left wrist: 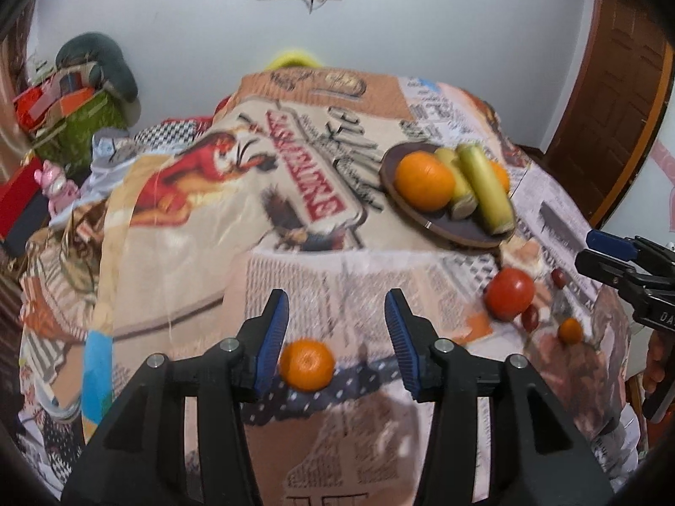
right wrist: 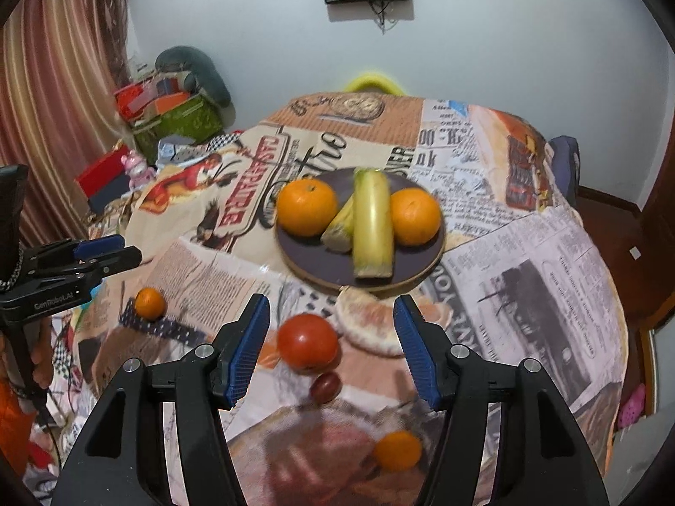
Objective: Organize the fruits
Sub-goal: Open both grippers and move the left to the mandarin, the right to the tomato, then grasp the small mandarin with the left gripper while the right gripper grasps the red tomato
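Fruit-gathering is under way: both tongs hang open and empty, the left tongs (left wrist: 337, 333) framing a small glossy mandarin (left wrist: 307, 364), the right tongs (right wrist: 331, 329) a smooth red tomato (right wrist: 308, 343). Next, I judge, each must close gently, then carry to the dark round plate (right wrist: 320, 267) on the cloth-draped bench (right wrist: 548, 261).

The second orange (left wrist: 500, 175) sits half-hidden behind the corn (left wrist: 485, 187) — tablecloth print (left wrist: 337, 295) blurred.

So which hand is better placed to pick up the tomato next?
Right. The tomato sits just ahead between the right gripper's open fingers, near the plate. The left gripper frames the small orange instead, far from the tomato.
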